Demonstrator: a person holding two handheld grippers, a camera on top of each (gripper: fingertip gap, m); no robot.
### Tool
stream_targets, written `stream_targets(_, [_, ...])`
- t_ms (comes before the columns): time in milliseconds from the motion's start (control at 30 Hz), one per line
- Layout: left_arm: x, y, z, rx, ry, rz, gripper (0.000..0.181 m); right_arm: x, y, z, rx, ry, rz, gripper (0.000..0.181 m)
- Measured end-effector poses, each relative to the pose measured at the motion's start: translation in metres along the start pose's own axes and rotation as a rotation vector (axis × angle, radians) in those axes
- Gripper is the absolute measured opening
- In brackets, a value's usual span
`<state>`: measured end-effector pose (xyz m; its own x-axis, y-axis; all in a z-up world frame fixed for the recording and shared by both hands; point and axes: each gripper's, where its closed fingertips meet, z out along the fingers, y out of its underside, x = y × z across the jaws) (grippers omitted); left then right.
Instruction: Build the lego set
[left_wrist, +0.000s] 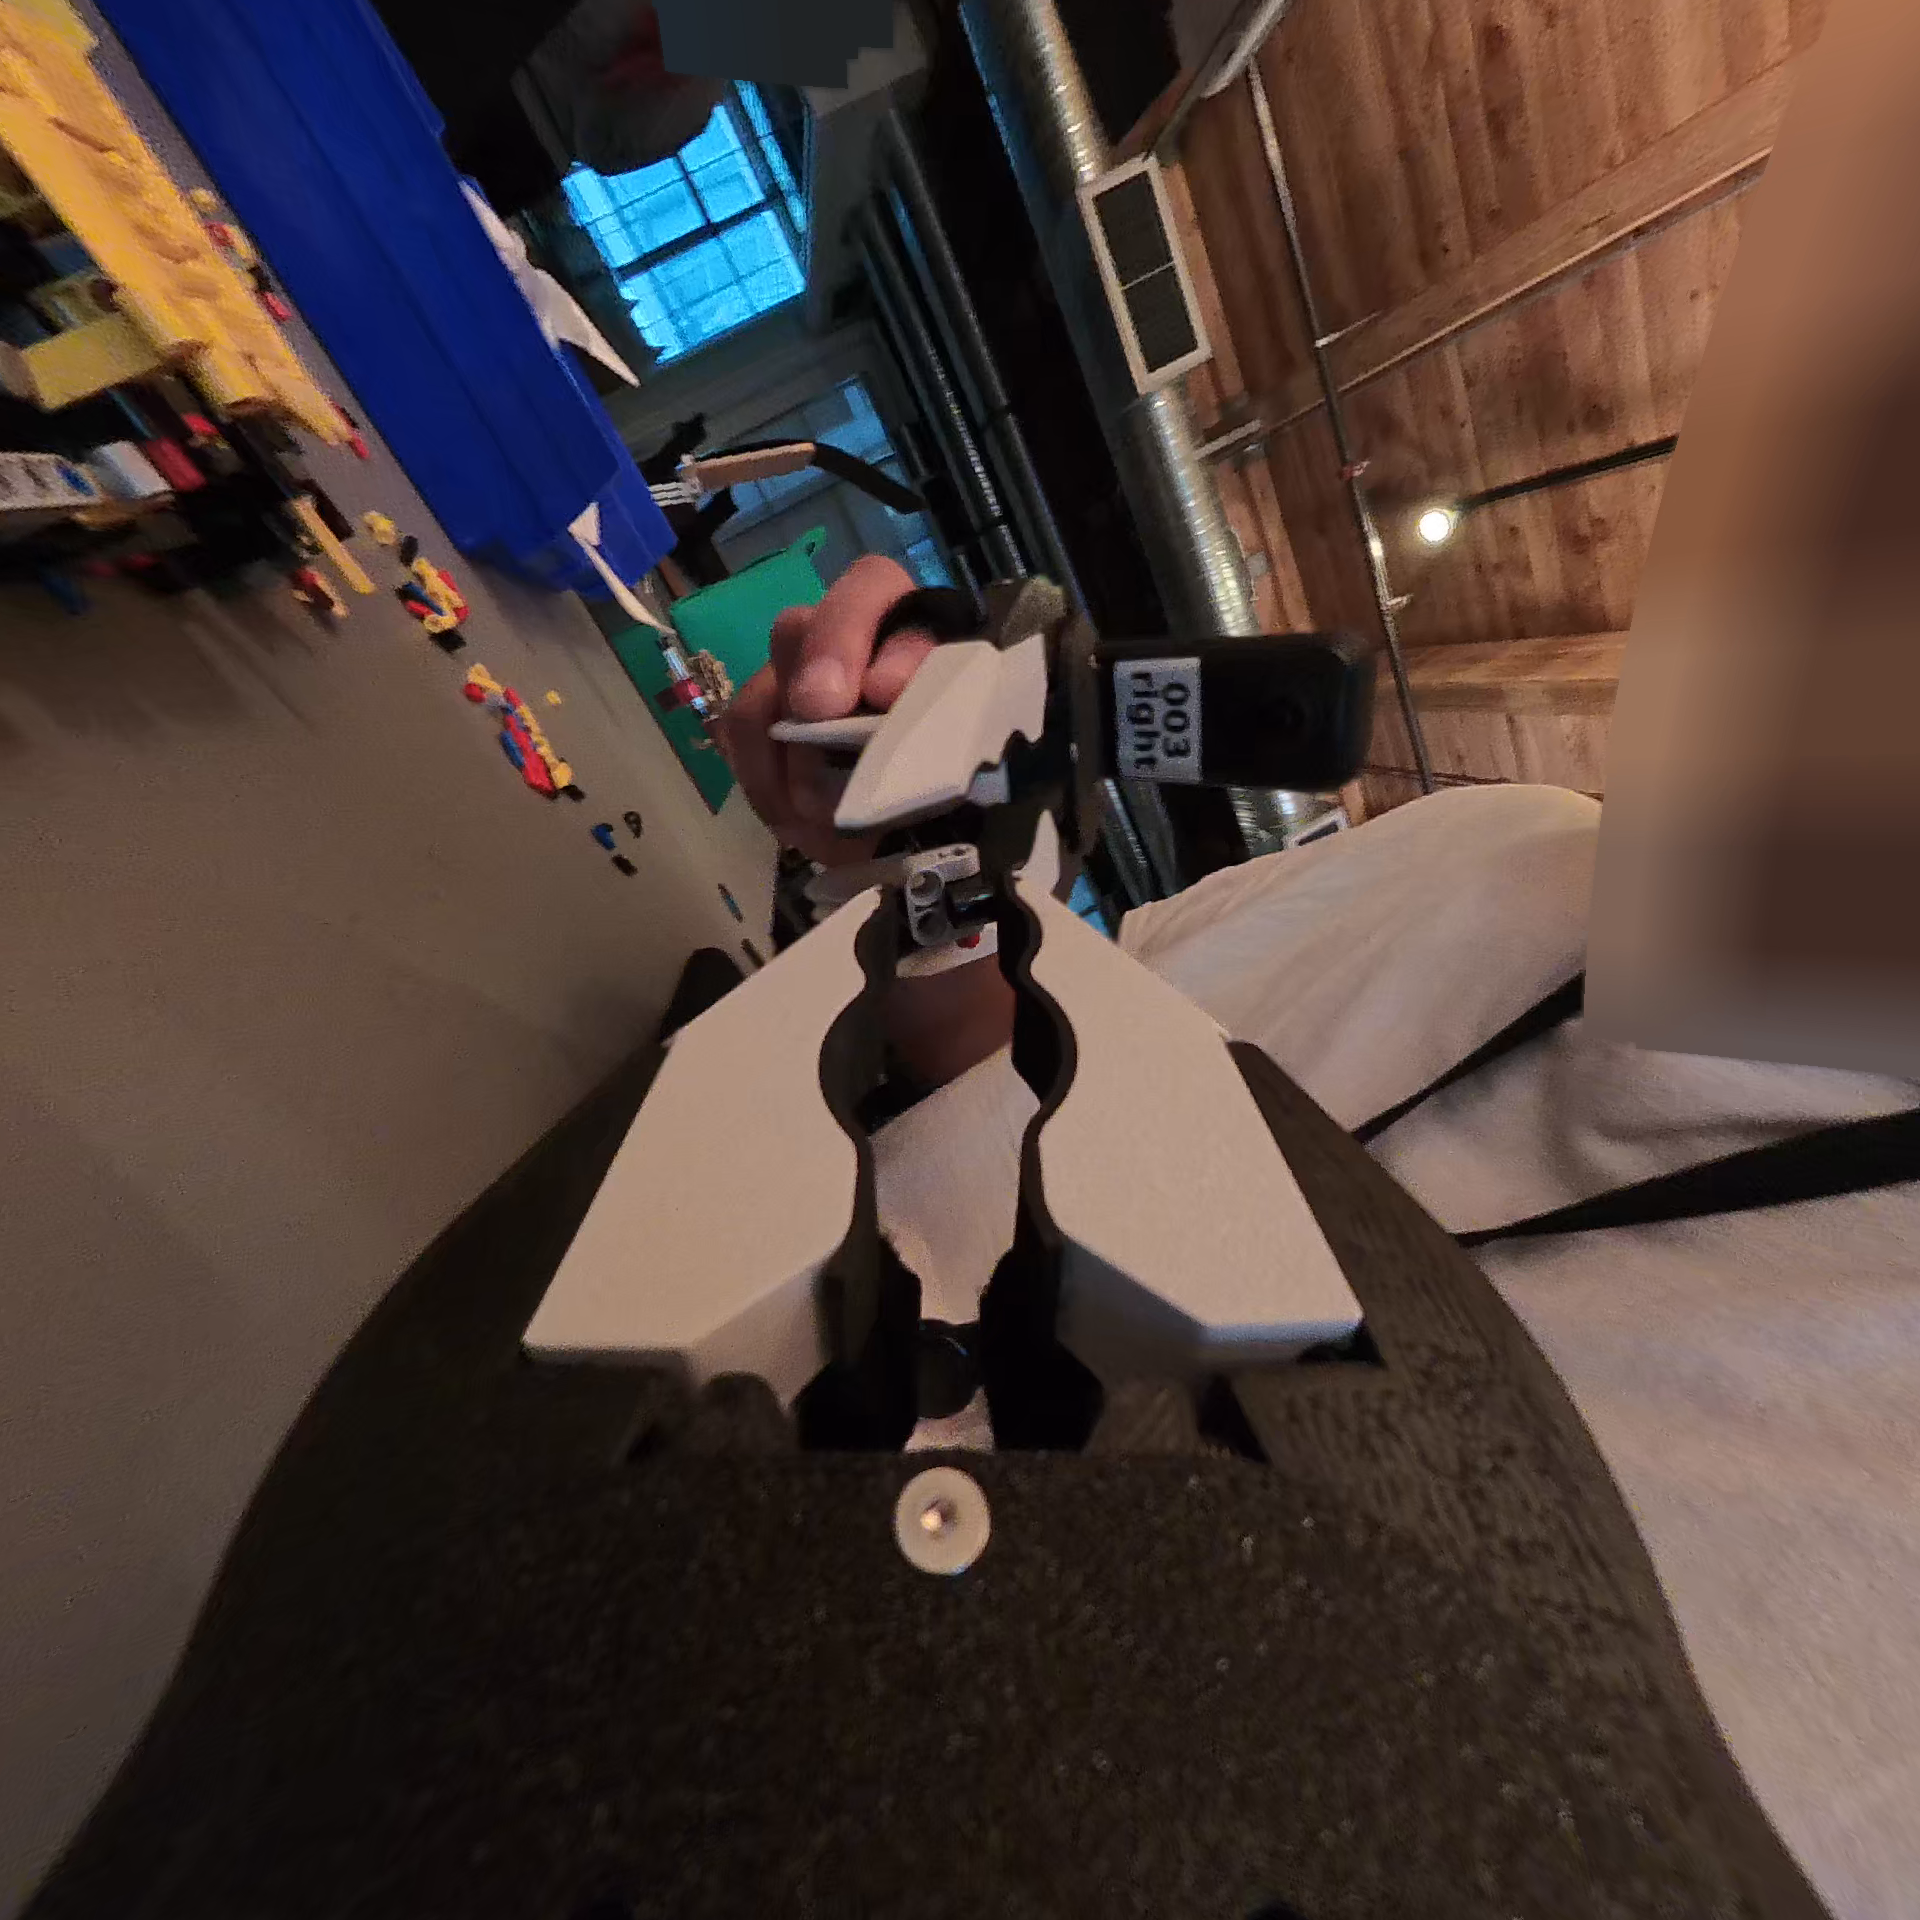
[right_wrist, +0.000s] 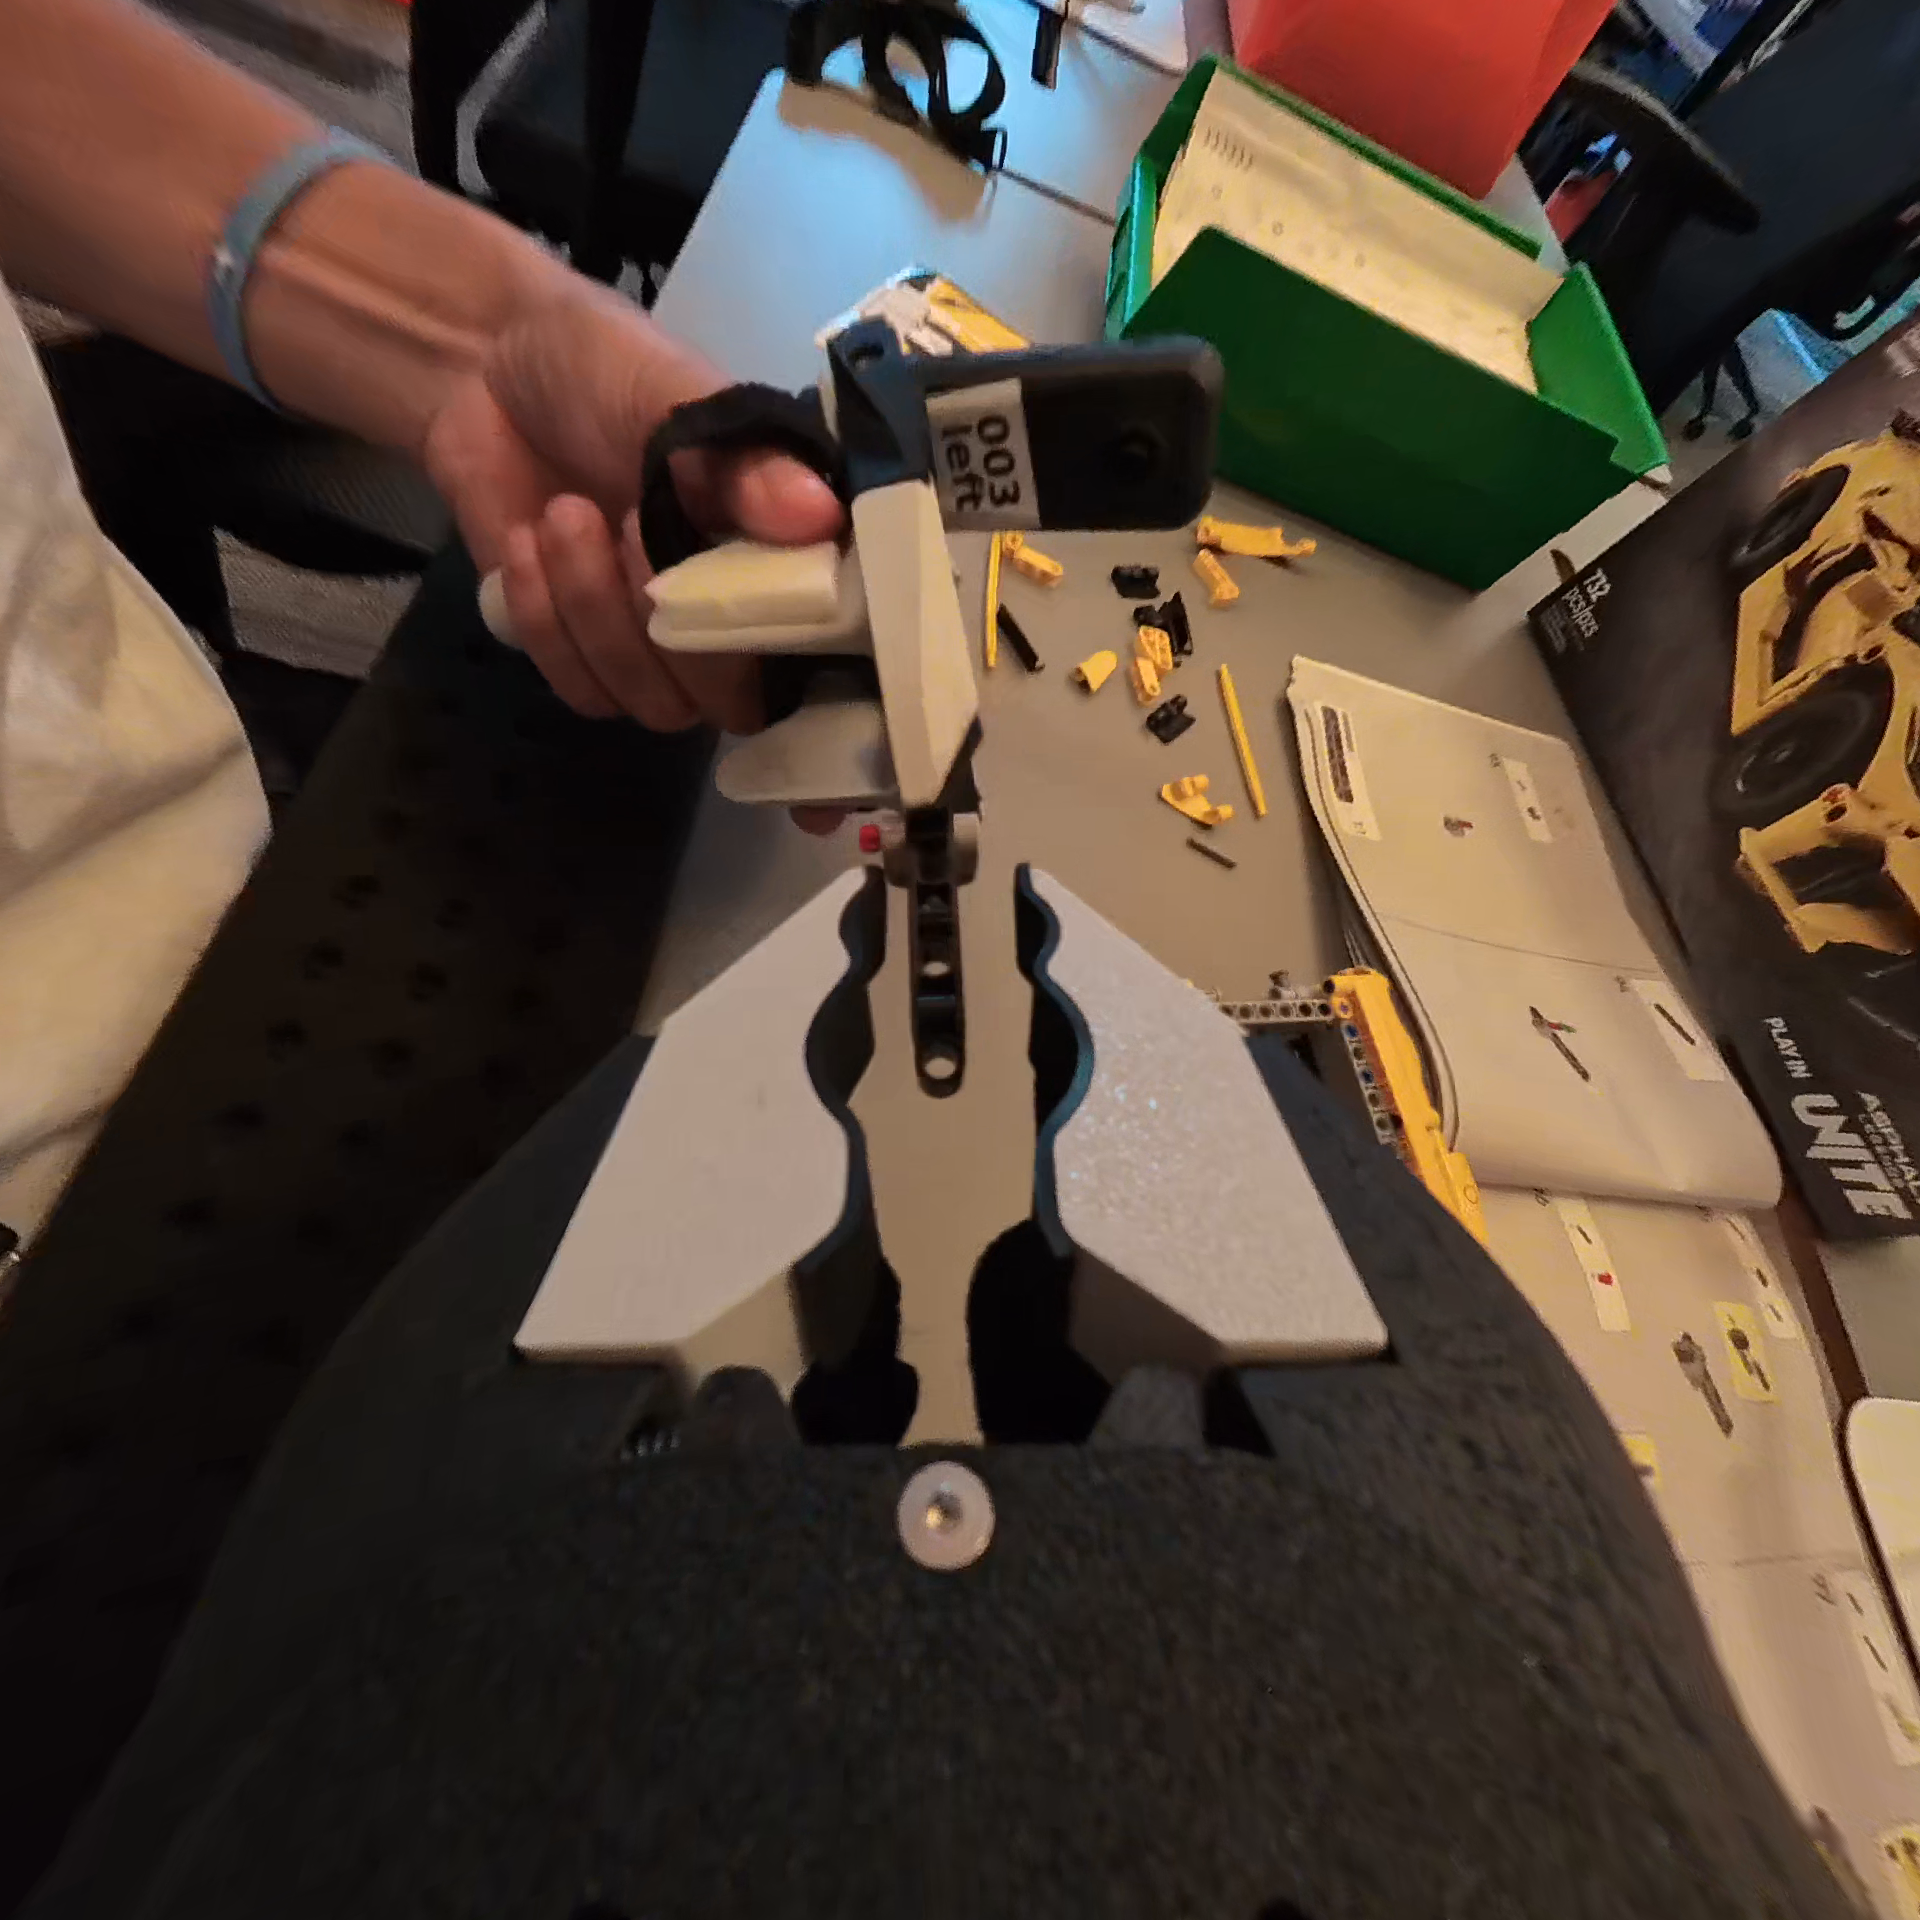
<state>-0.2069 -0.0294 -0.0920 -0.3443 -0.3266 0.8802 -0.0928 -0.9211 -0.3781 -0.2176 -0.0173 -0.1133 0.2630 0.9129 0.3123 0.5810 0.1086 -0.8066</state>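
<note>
While both tongs meet in mid-air above the worktop (right_wrist: 1091, 831), left tongs (left_wrist: 940, 914) are nearly closed, pinching a small grey lego block (left_wrist: 928, 902) at the tips. Right tongs (right_wrist: 940, 883) sit partly open; a black holed beam (right_wrist: 935, 987) runs btwn the fingers, but can't tell if they grip it. Beam's far end joins the grey block w/ a red pin. Beyond right tongs lie loose yellow & black pieces (right_wrist: 1153, 644); to their right, instruction booklet (right_wrist: 1475, 914) & set box (right_wrist: 1787, 748).
</note>
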Motion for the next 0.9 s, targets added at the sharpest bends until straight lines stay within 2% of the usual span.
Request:
stream_targets(133, [-0.005,-0.004,0.0,0.008,-0.049,0.009,0.017,0.003,-0.001,-0.002,0.002,0.047,-0.06,0.019])
stream_targets(233, [-0.014,-0.004,-0.004,-0.011,-0.138,0.061,0.017,0.002,0.0,-0.002,-0.027,0.047,-0.072,0.025])
stream_targets(333, [-0.016,-0.003,-0.004,-0.027,-0.164,0.073,0.017,0.001,0.001,0.001,-0.063,0.029,-0.068,0.028])
stream_targets(400, [-0.017,-0.002,-0.003,-0.039,-0.184,0.086,0.017,0.001,0.001,0.003,-0.076,0.03,-0.087,0.023])
stream_targets(900, [-0.021,0.005,-0.002,-0.062,-0.192,0.072,0.017,-0.005,0.007,0.002,-0.139,0.004,-0.096,0.018])
